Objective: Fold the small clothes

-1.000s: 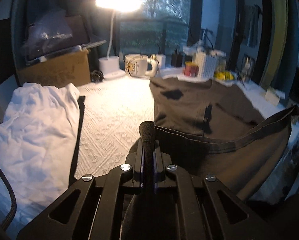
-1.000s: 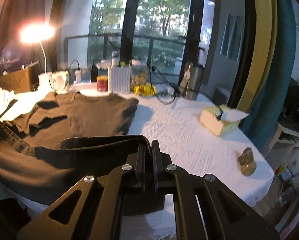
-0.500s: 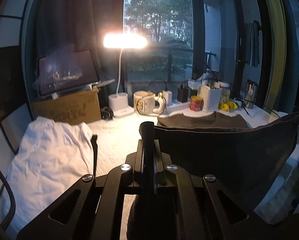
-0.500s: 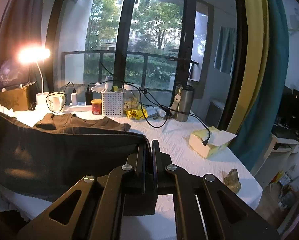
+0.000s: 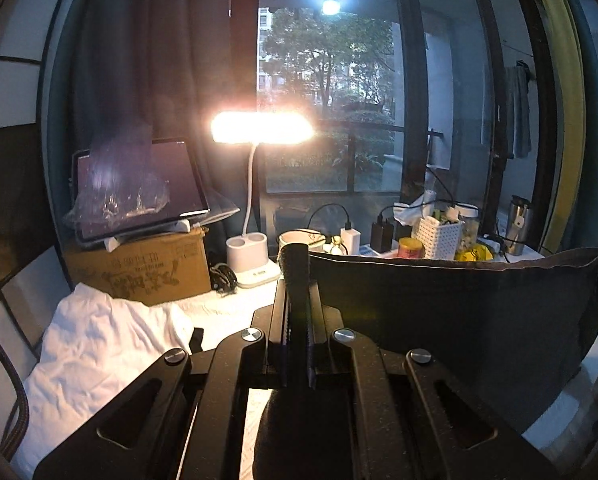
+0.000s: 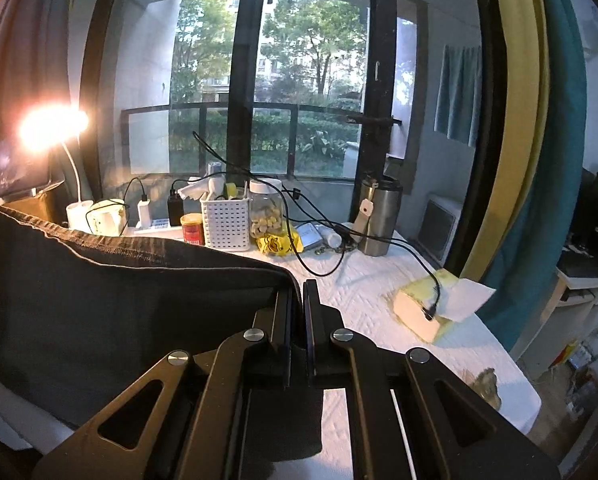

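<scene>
A dark brown garment [image 5: 451,320] hangs stretched between my two grippers, its hem held up like a taut band above the white table. My left gripper [image 5: 295,264] is shut on the hem's left corner. In the right wrist view the same dark garment [image 6: 119,304] spreads away to the left, and my right gripper [image 6: 297,288] is shut on its right corner. The lifted cloth hides the part of the garment that lay on the table behind it.
A crumpled white garment [image 5: 95,356] lies at the left, by a cardboard box [image 5: 143,268] bearing a tablet. A lit desk lamp [image 5: 259,128], mug, chargers, white basket [image 6: 225,220], jar, steel flask [image 6: 377,216] and a tissue box [image 6: 427,308] line the table's far side.
Both grippers have risen and tilted upward with the garment. Its hem has come up off the table into a taut line, and the cloth now hides the part that lay flat.
</scene>
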Motion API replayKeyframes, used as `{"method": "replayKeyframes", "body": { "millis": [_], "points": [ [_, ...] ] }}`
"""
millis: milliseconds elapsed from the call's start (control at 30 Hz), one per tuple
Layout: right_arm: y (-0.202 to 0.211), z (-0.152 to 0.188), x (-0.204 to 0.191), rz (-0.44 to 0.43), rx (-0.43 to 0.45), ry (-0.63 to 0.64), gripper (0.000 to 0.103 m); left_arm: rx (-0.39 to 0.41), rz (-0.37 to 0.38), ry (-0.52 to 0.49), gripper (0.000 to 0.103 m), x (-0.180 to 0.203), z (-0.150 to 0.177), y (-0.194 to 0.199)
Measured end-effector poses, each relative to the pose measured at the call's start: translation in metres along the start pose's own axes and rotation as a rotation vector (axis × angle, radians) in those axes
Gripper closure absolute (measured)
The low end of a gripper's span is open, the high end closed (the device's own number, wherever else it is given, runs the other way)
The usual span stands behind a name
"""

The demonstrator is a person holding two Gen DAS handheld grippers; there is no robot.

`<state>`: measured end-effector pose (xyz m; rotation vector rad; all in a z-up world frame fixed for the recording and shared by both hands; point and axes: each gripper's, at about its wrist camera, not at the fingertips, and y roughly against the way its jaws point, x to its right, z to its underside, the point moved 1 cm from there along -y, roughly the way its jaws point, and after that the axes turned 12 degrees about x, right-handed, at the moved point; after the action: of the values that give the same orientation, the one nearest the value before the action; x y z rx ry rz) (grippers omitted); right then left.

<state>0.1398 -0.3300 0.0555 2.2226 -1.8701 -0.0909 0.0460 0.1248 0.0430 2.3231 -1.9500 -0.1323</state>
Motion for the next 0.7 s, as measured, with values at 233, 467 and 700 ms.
{"method": "replayKeyframes", "body": {
  "millis": [233,467,700],
  "points": [
    [-0.026,-0.013,0.004,-0.006,-0.018,-0.012,0.097,0.004,-0.012,0.016,0.098,-0.003,-0.012,-0.021],
    [-0.054,-0.021,0.001,-0.017,-0.035,-0.016,0.097,0.006,-0.018,0.014,0.098,-0.006,-0.022,-0.04],
    [-0.083,-0.026,-0.001,-0.017,-0.061,-0.02,0.097,-0.006,-0.01,0.011,0.098,-0.008,-0.027,-0.065]
  ]
}}
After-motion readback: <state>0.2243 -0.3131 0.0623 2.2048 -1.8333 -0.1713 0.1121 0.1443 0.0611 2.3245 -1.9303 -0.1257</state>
